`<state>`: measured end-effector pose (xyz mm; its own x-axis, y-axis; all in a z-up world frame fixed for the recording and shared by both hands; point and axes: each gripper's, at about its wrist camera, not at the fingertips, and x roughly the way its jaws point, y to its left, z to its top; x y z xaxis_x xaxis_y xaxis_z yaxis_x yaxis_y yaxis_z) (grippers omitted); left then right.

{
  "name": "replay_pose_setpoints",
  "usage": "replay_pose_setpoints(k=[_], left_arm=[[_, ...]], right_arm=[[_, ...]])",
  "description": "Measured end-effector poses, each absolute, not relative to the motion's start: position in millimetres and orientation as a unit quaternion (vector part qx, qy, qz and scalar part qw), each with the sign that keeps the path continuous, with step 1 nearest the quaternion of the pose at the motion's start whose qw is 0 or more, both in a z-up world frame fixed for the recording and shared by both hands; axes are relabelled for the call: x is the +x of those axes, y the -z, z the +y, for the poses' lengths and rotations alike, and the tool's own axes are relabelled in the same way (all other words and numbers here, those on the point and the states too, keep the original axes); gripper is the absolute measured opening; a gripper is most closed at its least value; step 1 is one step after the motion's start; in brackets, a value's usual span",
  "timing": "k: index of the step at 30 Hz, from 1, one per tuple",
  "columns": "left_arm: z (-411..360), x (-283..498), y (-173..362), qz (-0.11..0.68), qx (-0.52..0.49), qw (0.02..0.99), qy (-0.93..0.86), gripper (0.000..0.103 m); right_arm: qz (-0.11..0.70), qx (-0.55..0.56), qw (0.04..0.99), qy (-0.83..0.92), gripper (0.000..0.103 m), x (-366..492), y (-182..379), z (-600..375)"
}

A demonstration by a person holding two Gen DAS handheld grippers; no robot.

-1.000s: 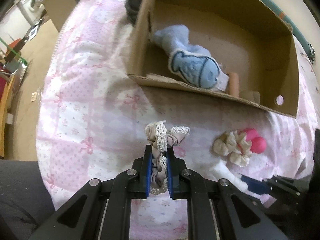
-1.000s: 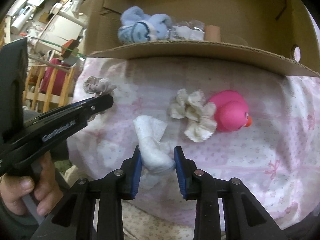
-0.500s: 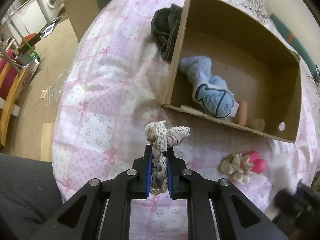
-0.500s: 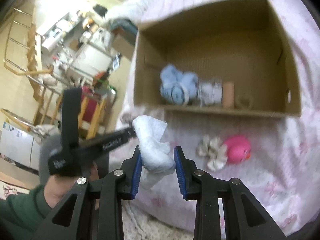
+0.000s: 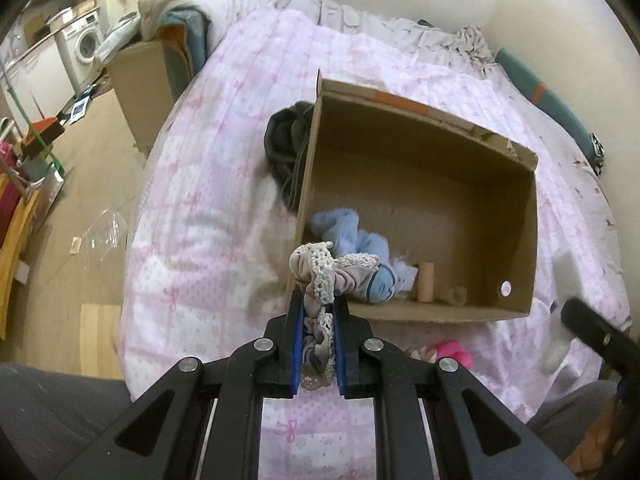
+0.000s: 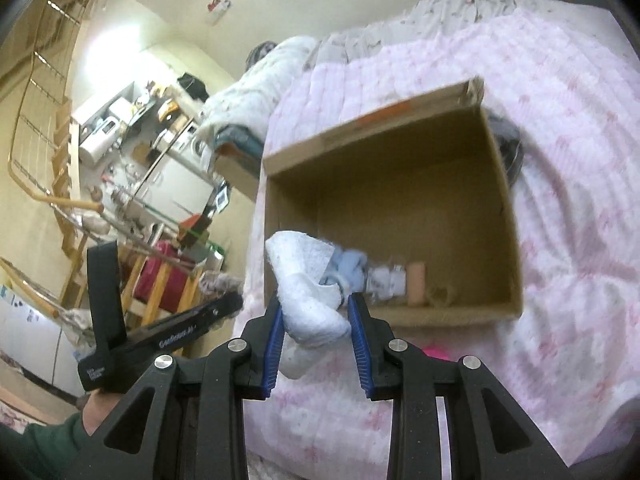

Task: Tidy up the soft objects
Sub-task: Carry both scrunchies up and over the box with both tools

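Note:
My left gripper (image 5: 318,312) is shut on a beige lace-trimmed scrunchie (image 5: 328,272), held above the bed in front of the cardboard box (image 5: 420,184). Between the fingers of my right gripper (image 6: 314,312), a white fluffy cloth (image 6: 308,280) is held, also raised before the cardboard box (image 6: 400,200). Inside the box lie a light blue plush fish (image 5: 360,256) and a small peach cylinder (image 5: 425,287). A pink rubber duck (image 5: 454,352) rests on the bed below the box's near wall, partly hidden by my left gripper. The left gripper (image 6: 200,320) shows at the left of the right wrist view.
The pink patterned quilt (image 5: 208,208) covers the bed. A dark garment (image 5: 286,148) lies against the box's left wall. Beyond the bed's left edge are wood floor (image 5: 92,184), another cardboard box (image 5: 140,76) and a washing machine (image 5: 84,42). A hand (image 6: 92,412) holds the left gripper.
Both grippers have risen well above the bed with their items, so the box now looks smaller and farther. The white cloth was lifted off the quilt. The cream scrunchie by the duck is out of sight.

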<state>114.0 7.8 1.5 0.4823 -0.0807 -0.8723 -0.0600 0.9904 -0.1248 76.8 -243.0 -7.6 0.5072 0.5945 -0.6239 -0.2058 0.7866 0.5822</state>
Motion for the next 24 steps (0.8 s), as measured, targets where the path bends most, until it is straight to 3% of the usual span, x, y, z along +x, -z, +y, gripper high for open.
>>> replay_pose_setpoints(k=[13, 24], left_arm=[[-16, 149, -6, 0.496, -0.042, 0.867, 0.034, 0.012], [-43, 183, 28, 0.500, -0.022, 0.860, 0.100, 0.012]], right_arm=[[0.428, 0.206, 0.855, -0.207, 0.033, 118, -4, -265], [0.472, 0.223, 0.839, -0.153, 0.033, 141, 46, -281]])
